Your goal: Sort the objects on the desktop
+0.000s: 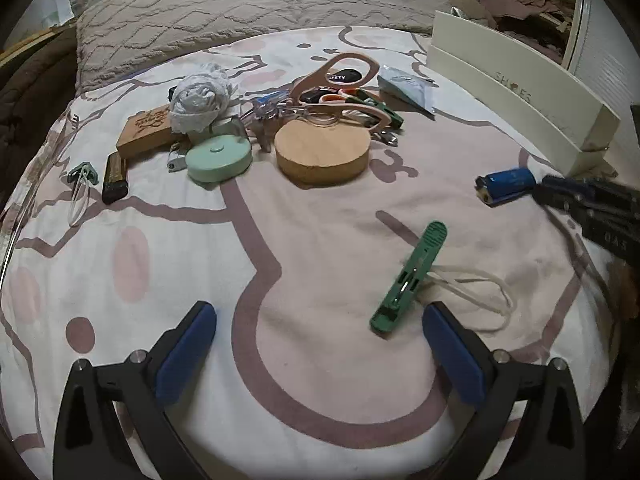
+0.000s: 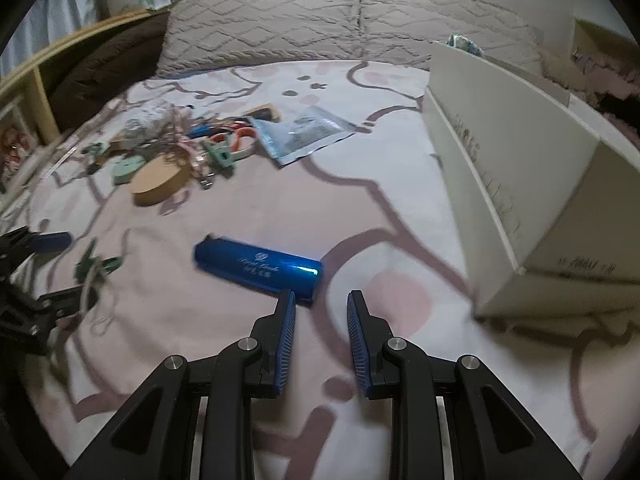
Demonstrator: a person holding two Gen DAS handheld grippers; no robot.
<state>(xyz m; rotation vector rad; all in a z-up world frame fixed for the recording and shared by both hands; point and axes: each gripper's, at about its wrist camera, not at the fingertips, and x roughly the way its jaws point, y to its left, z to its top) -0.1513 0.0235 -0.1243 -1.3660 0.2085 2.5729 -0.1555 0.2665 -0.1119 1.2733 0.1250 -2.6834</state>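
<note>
Blue lighter (image 2: 258, 267) lies on the bedspread (image 2: 248, 216), touching the right gripper (image 2: 321, 300)'s left fingertip at eleven o'clock; jaws slightly parted, empty. Left gripper (image 1: 319, 316) gapes wide beside a green clothespin (image 1: 410, 278).

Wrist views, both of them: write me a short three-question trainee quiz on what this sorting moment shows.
1. True or false: the left gripper has its fingers shut on the green clip.
2. What lies just ahead of the right gripper? A scissors; B blue lighter; C cork disc.
3. Fill in: in the right wrist view the white box stands at the picture's ___ side.
Key: 1 false, the fingers stand wide apart and the clip lies free beside one of them; 2 B; 3 right.
</note>
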